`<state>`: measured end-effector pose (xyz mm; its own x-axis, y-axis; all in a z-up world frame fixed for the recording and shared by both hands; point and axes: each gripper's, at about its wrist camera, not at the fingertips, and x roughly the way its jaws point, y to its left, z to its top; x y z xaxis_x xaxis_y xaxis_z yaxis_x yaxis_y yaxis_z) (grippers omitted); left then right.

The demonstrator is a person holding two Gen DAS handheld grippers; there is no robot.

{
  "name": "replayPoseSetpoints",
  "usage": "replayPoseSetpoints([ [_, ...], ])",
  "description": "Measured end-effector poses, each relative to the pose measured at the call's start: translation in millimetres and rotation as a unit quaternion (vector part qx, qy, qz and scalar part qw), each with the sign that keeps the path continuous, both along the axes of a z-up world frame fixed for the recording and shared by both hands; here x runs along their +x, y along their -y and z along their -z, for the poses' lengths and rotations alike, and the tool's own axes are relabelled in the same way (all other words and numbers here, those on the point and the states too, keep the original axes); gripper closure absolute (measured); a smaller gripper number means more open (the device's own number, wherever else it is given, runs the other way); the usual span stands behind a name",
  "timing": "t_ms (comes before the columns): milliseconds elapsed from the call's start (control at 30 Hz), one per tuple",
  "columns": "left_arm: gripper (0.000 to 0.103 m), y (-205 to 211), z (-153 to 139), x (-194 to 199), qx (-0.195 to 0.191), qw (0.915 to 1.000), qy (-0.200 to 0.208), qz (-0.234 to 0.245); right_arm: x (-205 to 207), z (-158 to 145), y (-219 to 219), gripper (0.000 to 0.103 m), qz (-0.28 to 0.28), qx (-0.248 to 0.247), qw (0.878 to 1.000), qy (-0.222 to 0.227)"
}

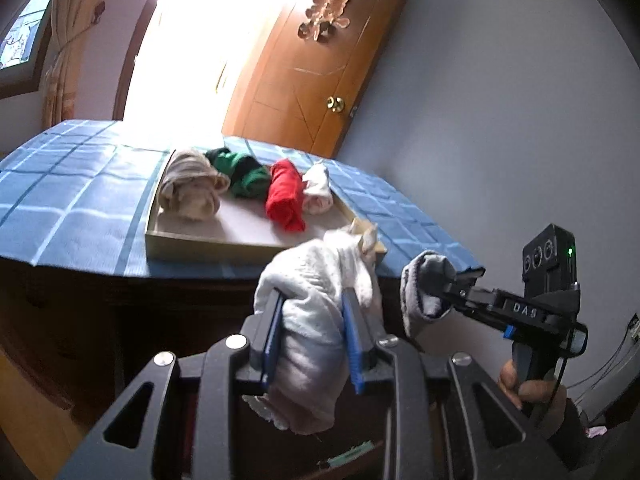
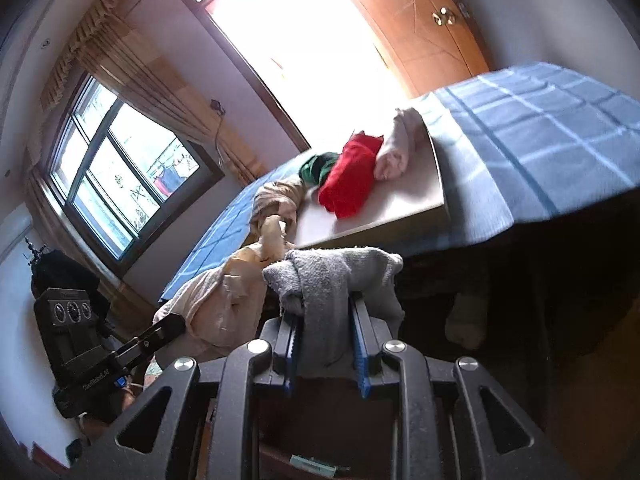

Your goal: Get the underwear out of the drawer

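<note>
My left gripper point(image 1: 310, 296) is shut on a white rolled piece of underwear point(image 1: 316, 312), held below the front edge of the bed. My right gripper point(image 2: 324, 304) is shut on a grey rolled piece point(image 2: 332, 284); it shows in the left wrist view point(image 1: 448, 286) to the right of the white one. The left gripper's cream-white bundle point(image 2: 216, 304) shows at left in the right wrist view. A shallow tray point(image 1: 208, 240) on the blue checked bedspread point(image 1: 72, 200) holds beige point(image 1: 190, 188), green point(image 1: 240, 174), red point(image 1: 284, 196) and pinkish-white point(image 1: 318, 190) rolls.
The dark wooden furniture front point(image 1: 120, 320) lies below the bedspread. An orange wooden door point(image 1: 316, 64) stands open beside a bright doorway. A curtained window point(image 2: 120, 184) is at left. The grey wall point(image 1: 500, 120) is on the right.
</note>
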<state>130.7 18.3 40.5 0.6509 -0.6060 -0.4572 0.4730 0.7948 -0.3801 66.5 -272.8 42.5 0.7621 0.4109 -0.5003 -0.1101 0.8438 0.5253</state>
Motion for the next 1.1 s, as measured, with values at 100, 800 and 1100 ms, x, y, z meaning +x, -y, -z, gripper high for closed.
replayPoseSetpoints([
  [100, 0.090, 3.7, -7.5, 5.2, -0.010, 0.9999, 0.012, 0.000, 3.9, -5.9, -1.3, 0.078, 0.000, 0.004, 1.000, 0.009],
  [800, 0.042, 61.0, 136.9, 33.8, 0.288, 0.9071, -0.198, 0.235, 10.3, 9.6, 15.0, 0.078, 0.015, 0.014, 1.000, -0.015],
  [1100, 0.025, 70.7, 151.1, 46.2, 0.327, 0.8667, -0.223, 0.303, 11.2, 16.6, 13.5, 0.078, 0.008, 0.018, 0.999, -0.029],
])
